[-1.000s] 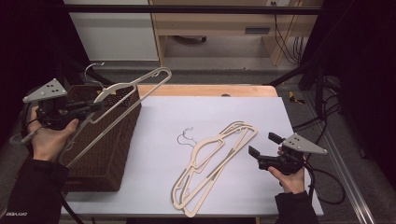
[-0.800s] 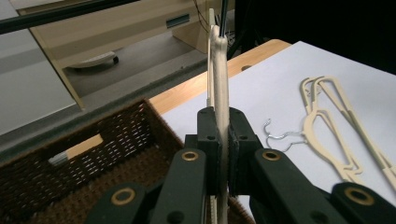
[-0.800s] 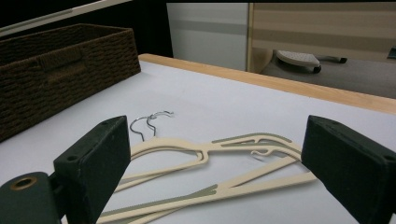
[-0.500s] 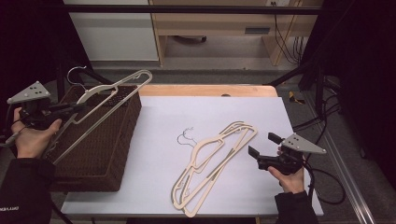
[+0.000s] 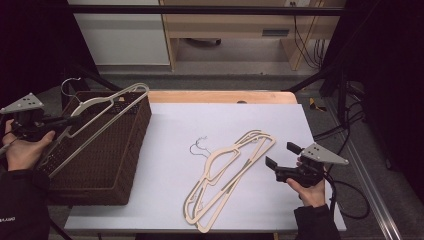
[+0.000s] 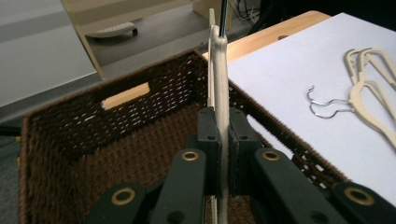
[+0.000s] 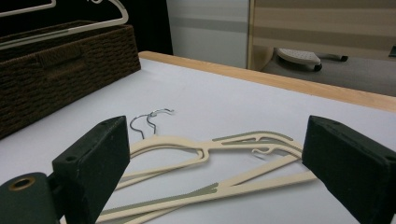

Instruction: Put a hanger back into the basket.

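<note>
My left gripper (image 5: 74, 120) is shut on a cream hanger (image 5: 107, 106) with a metal hook and holds it tilted over the brown wicker basket (image 5: 132, 155) at the table's left. In the left gripper view the pads (image 6: 208, 135) clamp the hanger (image 6: 218, 70) edge-on above the basket's inside (image 6: 70, 126). Two more cream hangers (image 5: 230, 175) lie stacked on the white table sheet, hooks pointing to the far left. My right gripper (image 5: 283, 155) rests open just right of them, and its jaws (image 7: 215, 154) frame the pair (image 7: 187, 144) without touching.
The white sheet (image 5: 225, 120) covers the table, with a wooden strip (image 5: 220, 96) along the far edge. Cables (image 5: 345, 200) trail off the right side. A light wooden desk (image 5: 225, 25) stands on the floor behind the table.
My left hand has carried the hanger leftward and somewhat lower, so it now hangs over the basket's left part. The right gripper and the two hangers on the table have not moved.
</note>
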`<action>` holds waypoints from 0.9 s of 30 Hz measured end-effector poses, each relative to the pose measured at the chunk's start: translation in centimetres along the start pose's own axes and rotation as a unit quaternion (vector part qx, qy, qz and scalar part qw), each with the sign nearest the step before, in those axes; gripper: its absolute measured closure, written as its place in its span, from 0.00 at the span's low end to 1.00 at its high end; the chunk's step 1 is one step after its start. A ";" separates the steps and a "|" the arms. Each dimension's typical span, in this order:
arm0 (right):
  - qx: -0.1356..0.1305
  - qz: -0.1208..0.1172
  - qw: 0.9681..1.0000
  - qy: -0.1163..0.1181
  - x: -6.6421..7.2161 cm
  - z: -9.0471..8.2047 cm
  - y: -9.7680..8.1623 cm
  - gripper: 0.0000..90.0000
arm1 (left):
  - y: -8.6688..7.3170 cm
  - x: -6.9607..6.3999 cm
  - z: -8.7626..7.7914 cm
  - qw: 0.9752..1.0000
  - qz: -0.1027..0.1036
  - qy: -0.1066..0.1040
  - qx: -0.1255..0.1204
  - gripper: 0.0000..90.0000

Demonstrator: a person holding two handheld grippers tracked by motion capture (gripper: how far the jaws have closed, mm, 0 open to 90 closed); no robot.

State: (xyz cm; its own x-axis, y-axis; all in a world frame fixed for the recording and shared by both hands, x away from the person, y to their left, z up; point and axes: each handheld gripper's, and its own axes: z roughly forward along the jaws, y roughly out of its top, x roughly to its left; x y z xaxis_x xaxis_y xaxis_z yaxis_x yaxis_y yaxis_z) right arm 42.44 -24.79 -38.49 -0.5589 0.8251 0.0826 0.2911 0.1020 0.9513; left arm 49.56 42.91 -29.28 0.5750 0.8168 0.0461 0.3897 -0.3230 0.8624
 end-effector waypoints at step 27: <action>0.005 -0.002 1.000 0.003 0.2 0.3 -0.1 0.09 | -5.8 0.8 4.8 0.994 -0.058 0.035 0.085 0.94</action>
State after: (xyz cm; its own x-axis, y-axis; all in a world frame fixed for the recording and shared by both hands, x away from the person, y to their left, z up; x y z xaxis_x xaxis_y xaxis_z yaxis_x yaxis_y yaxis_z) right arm 42.54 -24.46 -38.65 -0.5653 0.8209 0.0811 0.2969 0.1107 0.9485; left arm 51.23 43.19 -36.67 0.4697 0.8828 -0.0093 0.5700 -0.2952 0.7667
